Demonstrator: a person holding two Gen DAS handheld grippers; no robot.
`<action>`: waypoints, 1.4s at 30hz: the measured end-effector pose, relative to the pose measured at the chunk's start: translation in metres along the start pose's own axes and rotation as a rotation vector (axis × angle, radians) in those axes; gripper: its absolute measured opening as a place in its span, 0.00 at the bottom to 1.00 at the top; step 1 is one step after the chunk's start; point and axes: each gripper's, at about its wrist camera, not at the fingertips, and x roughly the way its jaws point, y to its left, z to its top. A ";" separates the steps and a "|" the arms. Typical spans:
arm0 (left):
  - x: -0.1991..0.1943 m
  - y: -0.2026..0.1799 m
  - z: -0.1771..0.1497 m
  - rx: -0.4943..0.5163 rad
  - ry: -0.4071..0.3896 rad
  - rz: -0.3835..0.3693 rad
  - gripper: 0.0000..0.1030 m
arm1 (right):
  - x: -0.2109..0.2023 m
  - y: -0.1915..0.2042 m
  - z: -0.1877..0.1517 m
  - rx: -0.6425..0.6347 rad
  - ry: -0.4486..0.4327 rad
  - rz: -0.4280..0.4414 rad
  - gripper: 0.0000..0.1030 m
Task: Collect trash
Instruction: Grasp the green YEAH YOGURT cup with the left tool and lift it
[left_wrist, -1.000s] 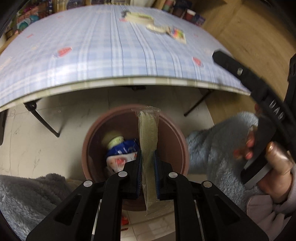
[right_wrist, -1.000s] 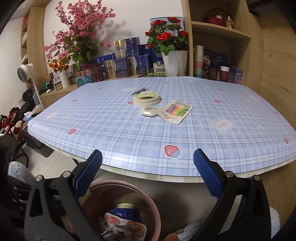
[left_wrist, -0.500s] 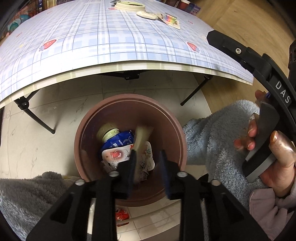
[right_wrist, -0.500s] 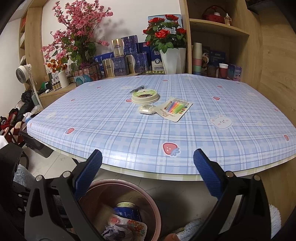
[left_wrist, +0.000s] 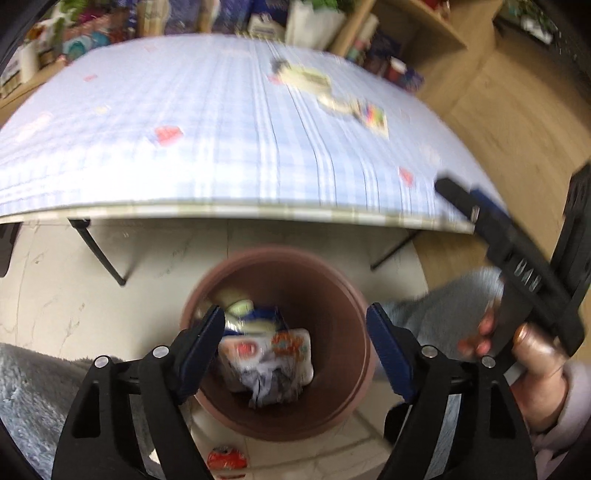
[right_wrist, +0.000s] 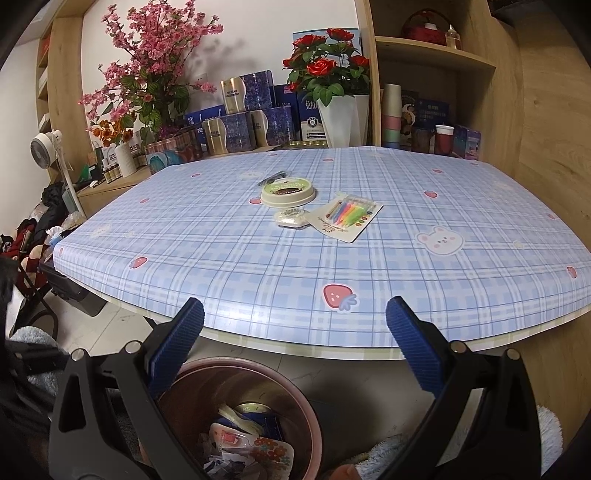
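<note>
Hovering over the bin (left_wrist: 284, 343), the left gripper (left_wrist: 295, 332) has its jaws spread wide apart with nothing between them. Wrappers (left_wrist: 266, 354) lie piled at the bottom of the bin, which stands on the floor under the table's (left_wrist: 221, 147) near edge. In the right-wrist view the right gripper (right_wrist: 293, 325) also hangs with jaws apart and empty, the bin (right_wrist: 236, 413) at its 7 o'clock. On the table (right_wrist: 406, 266), toward 12 o'clock, sit a round lid (right_wrist: 288, 190), a small packet (right_wrist: 291, 218) just beside it, and a candle card (right_wrist: 345, 216) at the packet's 3 o'clock. A red scrap (left_wrist: 226, 458) lies on the floor near the bin.
</note>
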 end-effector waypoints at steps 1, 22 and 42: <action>-0.004 0.001 0.003 -0.007 -0.020 0.001 0.76 | 0.000 -0.001 0.001 0.003 0.000 0.002 0.94; 0.019 -0.013 0.160 0.014 -0.158 0.009 0.76 | 0.043 -0.071 0.055 0.156 0.010 0.001 0.94; 0.173 -0.031 0.278 -0.113 -0.031 0.140 0.82 | 0.097 -0.112 0.064 0.240 0.080 -0.011 0.95</action>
